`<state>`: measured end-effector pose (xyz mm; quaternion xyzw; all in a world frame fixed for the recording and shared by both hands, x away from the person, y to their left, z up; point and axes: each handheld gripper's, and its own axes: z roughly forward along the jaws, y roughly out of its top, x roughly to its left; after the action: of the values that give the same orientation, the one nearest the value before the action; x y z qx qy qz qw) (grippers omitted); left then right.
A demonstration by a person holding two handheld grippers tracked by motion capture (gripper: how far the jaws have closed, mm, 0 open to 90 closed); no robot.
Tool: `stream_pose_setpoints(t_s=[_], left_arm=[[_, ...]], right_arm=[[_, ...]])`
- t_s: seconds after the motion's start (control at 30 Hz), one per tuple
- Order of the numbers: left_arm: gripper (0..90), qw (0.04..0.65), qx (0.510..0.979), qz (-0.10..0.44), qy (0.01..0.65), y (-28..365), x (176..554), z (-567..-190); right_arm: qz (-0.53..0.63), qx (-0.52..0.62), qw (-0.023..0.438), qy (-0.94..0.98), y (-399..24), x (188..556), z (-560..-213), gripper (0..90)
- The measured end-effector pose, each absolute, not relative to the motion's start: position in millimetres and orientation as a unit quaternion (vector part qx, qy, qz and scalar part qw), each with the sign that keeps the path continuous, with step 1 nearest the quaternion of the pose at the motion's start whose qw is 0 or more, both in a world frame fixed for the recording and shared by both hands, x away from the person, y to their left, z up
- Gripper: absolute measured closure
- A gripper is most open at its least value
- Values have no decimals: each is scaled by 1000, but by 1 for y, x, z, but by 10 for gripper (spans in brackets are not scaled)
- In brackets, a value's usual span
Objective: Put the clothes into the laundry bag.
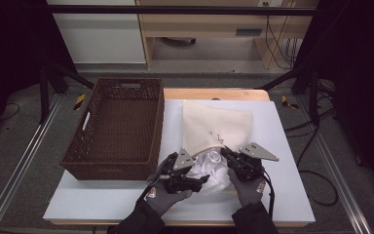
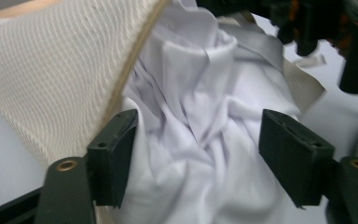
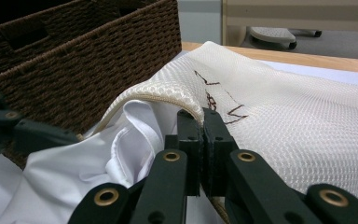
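Both gloved hands enter from the near table edge, forearms cut off by the frame. Left tool (image 1: 200, 179) lies low and points right into the crumpled white cloth garment (image 2: 200, 140); its jaws stand wide apart, straddling the cloth without pressing it. Right tool (image 3: 201, 122) angles up and left, jaws clamped together on the zippered rim of the cream mesh laundry bag (image 3: 307, 121), lifting the mouth open. One garment, half inside the bag mouth; its inner part is hidden by mesh. One bag, lying flat on the white table (image 1: 282, 146), dark stitched marks near its rim, unreadable. One brown woven rectangular basket (image 1: 117, 126) stands just left of the bag.
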<state>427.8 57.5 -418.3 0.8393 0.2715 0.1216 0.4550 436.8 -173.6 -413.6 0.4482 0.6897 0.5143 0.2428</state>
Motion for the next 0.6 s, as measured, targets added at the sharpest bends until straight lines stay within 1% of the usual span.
stream_pose_setpoints(t_s=[0.13, 0.23, 0.3, 0.33, 0.37, 0.47, 0.53, 0.57, 0.6], left_arm=[[223, 447, 844, 115, 273, 61, 420, -435], [210, 427, 854, 116, 274, 52, 421, -452], [211, 409, 863, 117, 274, 44, 424, -462], [225, 400, 865, 116, 279, 40, 426, -466], [309, 394, 868, 123, 278, 38, 426, -468], [511, 396, 863, 127, 286, 38, 428, -465], [725, 403, 860, 130, 283, 41, 428, -458], [782, 407, 860, 128, 282, 41, 430, -454], [799, 411, 858, 128, 279, 41, 430, -449]], right_arm=[[512, 448, 243, 692, -173, 437, -414, 881], [511, 447, 241, 693, -171, 438, -415, 881], [511, 446, 242, 694, -170, 438, -415, 881], [511, 446, 241, 694, -170, 438, -415, 881], [510, 446, 241, 695, -170, 438, -416, 881], [509, 446, 240, 696, -170, 438, -416, 882], [510, 447, 240, 695, -171, 439, -416, 882], [510, 447, 240, 694, -171, 439, -416, 882], [510, 448, 241, 694, -171, 438, -416, 882]])
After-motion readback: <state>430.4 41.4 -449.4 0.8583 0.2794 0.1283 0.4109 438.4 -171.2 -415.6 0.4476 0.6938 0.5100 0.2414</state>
